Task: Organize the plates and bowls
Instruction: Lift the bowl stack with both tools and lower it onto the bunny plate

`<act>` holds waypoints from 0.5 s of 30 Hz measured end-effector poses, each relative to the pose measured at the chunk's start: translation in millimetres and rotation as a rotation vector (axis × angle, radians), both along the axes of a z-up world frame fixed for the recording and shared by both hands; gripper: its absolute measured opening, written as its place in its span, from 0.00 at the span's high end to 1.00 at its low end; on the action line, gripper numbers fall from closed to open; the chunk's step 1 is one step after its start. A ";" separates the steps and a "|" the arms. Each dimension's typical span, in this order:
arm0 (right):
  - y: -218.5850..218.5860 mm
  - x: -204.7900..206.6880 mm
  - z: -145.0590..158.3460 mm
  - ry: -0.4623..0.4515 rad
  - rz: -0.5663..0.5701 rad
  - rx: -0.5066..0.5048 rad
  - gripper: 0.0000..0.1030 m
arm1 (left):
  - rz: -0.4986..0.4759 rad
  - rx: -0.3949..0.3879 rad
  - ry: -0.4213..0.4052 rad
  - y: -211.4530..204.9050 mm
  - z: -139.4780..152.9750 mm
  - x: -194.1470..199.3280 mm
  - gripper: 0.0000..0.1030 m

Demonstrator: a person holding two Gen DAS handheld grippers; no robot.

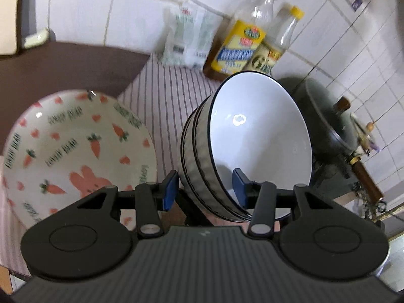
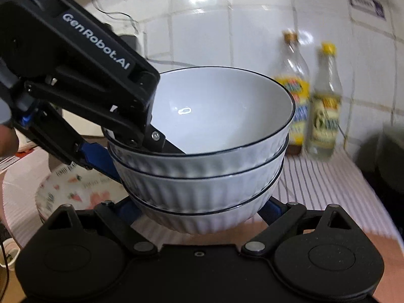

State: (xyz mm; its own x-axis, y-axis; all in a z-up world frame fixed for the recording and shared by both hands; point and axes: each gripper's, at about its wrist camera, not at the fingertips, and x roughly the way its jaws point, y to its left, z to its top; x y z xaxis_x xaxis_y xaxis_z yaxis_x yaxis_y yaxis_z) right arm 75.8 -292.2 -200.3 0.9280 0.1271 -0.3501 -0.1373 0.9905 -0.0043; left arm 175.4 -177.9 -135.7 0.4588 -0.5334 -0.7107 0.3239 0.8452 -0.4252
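My left gripper (image 1: 205, 188) is clamped on the near wall of the bowl stack (image 1: 242, 146), one blue pad inside the top bowl and one outside, so the stack fills the centre of its frame, tilted with the opening facing right. My right gripper (image 2: 199, 209) sits under the same stack (image 2: 202, 156), fingers spread wide either side of the bottom bowl; I cannot tell whether they touch it. The carrot plate (image 1: 75, 149) lies at lower left, beside the stack on the striped cloth (image 1: 166, 93). The right view shows three nested bowls seemingly off the cloth; the left view shows the pads' bite.
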 end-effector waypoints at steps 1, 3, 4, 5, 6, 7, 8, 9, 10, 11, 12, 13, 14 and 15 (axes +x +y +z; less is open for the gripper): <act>4.4 0.6 5.1 -0.009 0.010 -0.006 0.06 | 0.006 -0.003 -0.010 5.1 6.4 -0.8 0.57; 13.4 2.7 16.8 -0.024 0.031 0.001 0.06 | 0.022 -0.007 -0.030 17.6 19.8 -3.1 0.57; 19.1 5.3 21.4 -0.030 0.040 0.001 0.06 | 0.029 -0.003 -0.040 23.4 25.5 -4.5 0.57; 25.7 6.7 26.7 -0.035 0.048 0.004 0.06 | 0.034 0.003 -0.051 29.7 31.9 -5.9 0.57; 31.0 8.0 31.1 -0.040 0.055 0.008 0.06 | 0.039 0.007 -0.058 36.4 37.5 -6.9 0.57; 38.0 8.8 35.3 -0.048 0.064 0.009 0.06 | 0.043 0.011 -0.065 43.2 42.5 -8.1 0.57; 44.6 9.3 38.6 -0.053 0.073 0.010 0.06 | 0.043 0.017 -0.068 51.1 47.7 -8.7 0.57; 50.9 10.7 42.6 -0.059 0.082 0.012 0.06 | 0.045 0.020 -0.068 58.4 52.5 -9.1 0.57; 58.2 11.6 46.7 -0.065 0.093 0.010 0.06 | 0.050 0.022 -0.071 66.2 57.5 -9.7 0.57; 63.7 12.6 50.1 -0.068 0.103 0.009 0.06 | 0.056 0.024 -0.075 73.1 61.9 -10.4 0.57; 69.2 13.8 53.6 -0.070 0.115 0.009 0.06 | 0.061 0.028 -0.081 79.1 65.9 -11.2 0.57; 75.0 14.6 56.0 -0.073 0.128 0.007 0.06 | 0.067 0.032 -0.086 85.6 69.9 -12.0 0.57; 80.7 16.8 58.6 -0.073 0.141 0.006 0.06 | 0.074 0.038 -0.091 92.0 73.2 -12.3 0.57; 85.6 19.3 60.4 -0.071 0.149 0.007 0.06 | 0.081 0.043 -0.094 97.1 75.3 -12.2 0.57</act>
